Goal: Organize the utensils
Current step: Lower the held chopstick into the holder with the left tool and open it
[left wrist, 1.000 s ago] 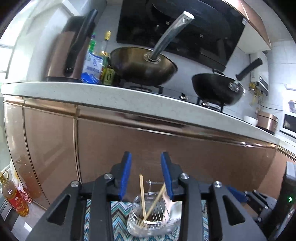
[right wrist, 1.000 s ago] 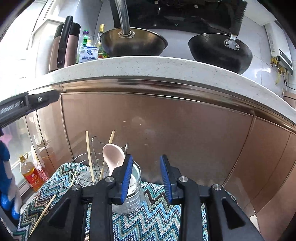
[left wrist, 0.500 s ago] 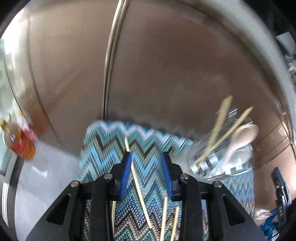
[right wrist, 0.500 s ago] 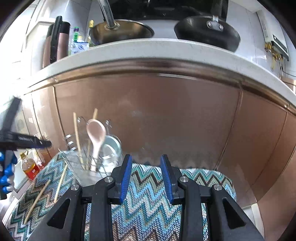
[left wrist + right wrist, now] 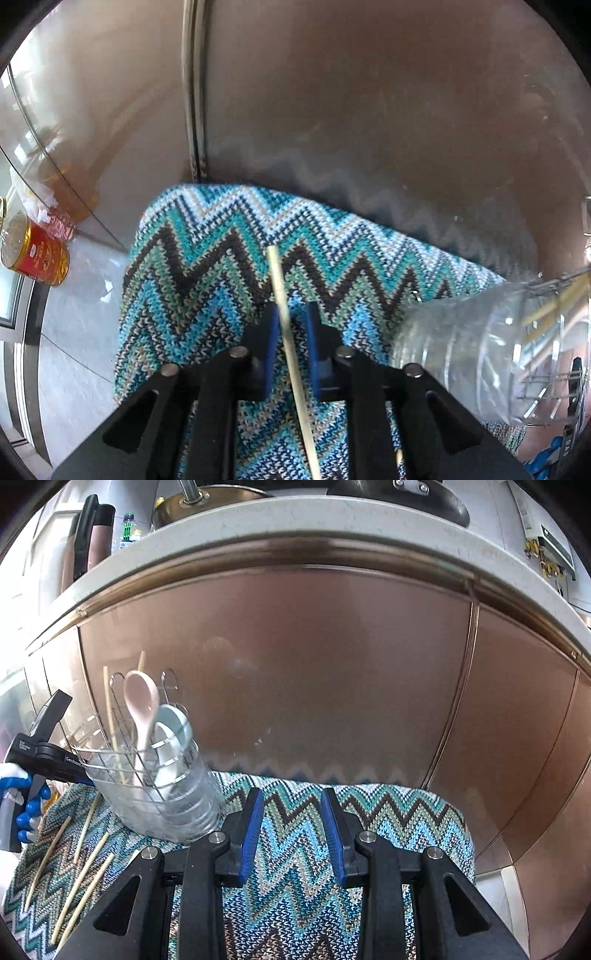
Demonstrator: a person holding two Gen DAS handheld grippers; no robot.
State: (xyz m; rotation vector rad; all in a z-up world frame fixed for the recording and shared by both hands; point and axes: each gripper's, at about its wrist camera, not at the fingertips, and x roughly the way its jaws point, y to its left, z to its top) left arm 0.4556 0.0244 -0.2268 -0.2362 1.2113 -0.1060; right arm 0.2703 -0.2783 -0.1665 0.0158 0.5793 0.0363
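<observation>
Left gripper (image 5: 290, 345) straddles one pale wooden chopstick (image 5: 291, 354) on the zigzag-knit blue cloth (image 5: 207, 266); blue pads narrowly apart, contact with the stick cannot be told.

Right gripper (image 5: 291, 830) hovers wide open over the same cloth, holding nothing; white lettering on the left gripper body partly legible, "GenRobot"; red-labelled oil bottle (image 5: 35, 254) on the floor, text unreadable; clear ribbed plastic holder with wire rack (image 5: 159, 790) tilts on the cloth, containing a pink spoon (image 5: 142, 709), a pale blue spoon (image 5: 170, 738), two chopsticks; five loose chopsticks (image 5: 79, 878) lie left of it.
</observation>
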